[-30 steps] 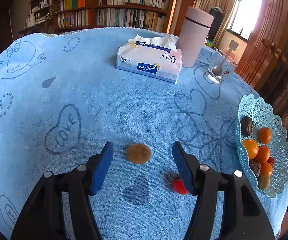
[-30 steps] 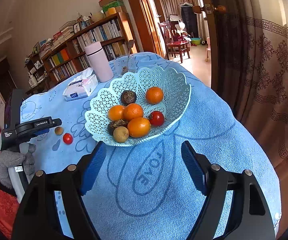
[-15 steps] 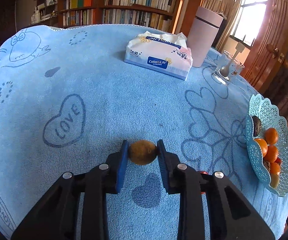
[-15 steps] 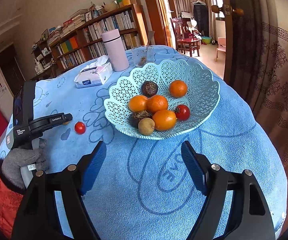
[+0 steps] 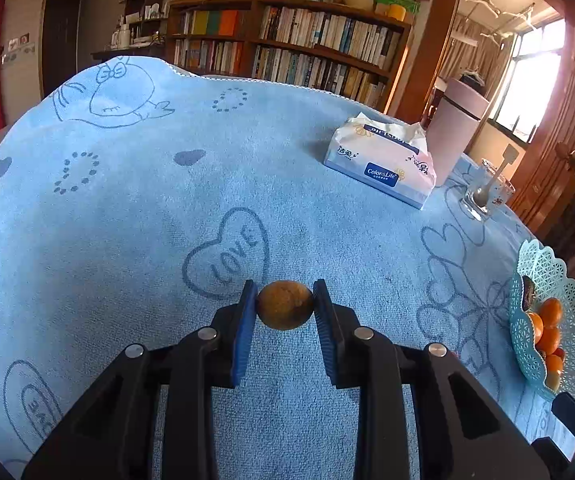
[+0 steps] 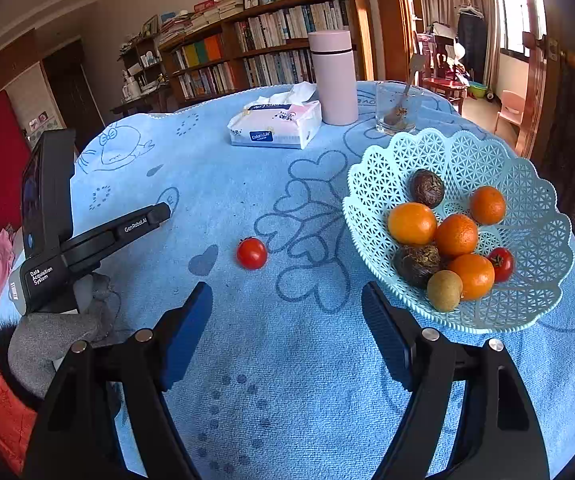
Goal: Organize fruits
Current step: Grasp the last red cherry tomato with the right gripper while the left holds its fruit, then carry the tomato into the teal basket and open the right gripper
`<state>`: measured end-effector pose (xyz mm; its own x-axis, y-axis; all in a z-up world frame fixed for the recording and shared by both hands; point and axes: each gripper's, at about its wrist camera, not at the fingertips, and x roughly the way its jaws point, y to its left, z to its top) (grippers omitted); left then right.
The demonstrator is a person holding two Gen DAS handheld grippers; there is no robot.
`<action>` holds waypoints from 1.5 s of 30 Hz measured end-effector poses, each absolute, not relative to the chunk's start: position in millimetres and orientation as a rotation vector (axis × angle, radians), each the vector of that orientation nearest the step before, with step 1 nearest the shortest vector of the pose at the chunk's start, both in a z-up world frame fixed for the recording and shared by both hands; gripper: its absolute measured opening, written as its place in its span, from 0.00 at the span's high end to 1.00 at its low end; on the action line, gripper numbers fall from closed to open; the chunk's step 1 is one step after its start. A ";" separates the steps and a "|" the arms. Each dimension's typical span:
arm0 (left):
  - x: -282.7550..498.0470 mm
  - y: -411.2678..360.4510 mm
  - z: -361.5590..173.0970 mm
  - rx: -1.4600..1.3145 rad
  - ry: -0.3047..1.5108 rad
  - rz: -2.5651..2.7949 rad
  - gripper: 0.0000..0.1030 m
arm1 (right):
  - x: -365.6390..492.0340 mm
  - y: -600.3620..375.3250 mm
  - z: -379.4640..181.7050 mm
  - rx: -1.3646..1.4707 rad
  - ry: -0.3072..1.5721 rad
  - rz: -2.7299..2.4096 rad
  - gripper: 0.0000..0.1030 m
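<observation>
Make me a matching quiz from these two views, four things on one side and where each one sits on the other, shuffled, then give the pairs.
Things:
1. brown fruit
2. loose tomato
3. spoon
4. oranges

Places:
A. in the lattice bowl
B. on the blue cloth, left of the bowl
C. between the left gripper jaws
D. standing in the glass

Pairs: 1-C, 2-B, 3-D, 4-A
</observation>
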<state>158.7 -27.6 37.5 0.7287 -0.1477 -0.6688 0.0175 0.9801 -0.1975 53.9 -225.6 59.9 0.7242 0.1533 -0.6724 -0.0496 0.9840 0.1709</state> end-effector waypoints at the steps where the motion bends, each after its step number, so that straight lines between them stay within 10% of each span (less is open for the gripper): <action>1: 159.4 -27.1 36.9 -0.188 0.751 -0.087 0.72 | 58.9 -220.0 59.1 0.134 0.756 0.126 0.24; 18: 157.5 -24.4 33.7 -0.205 0.754 -0.069 0.72 | 149.1 -181.1 12.2 0.000 0.908 0.138 0.48; 25: 158.3 -24.9 31.6 -0.204 0.765 -0.071 0.72 | 146.3 -177.1 14.3 -0.030 0.916 0.123 0.74; 45: 153.3 -37.3 31.0 -0.173 0.772 -0.130 0.72 | 92.5 -267.4 81.0 0.147 0.766 -0.036 0.74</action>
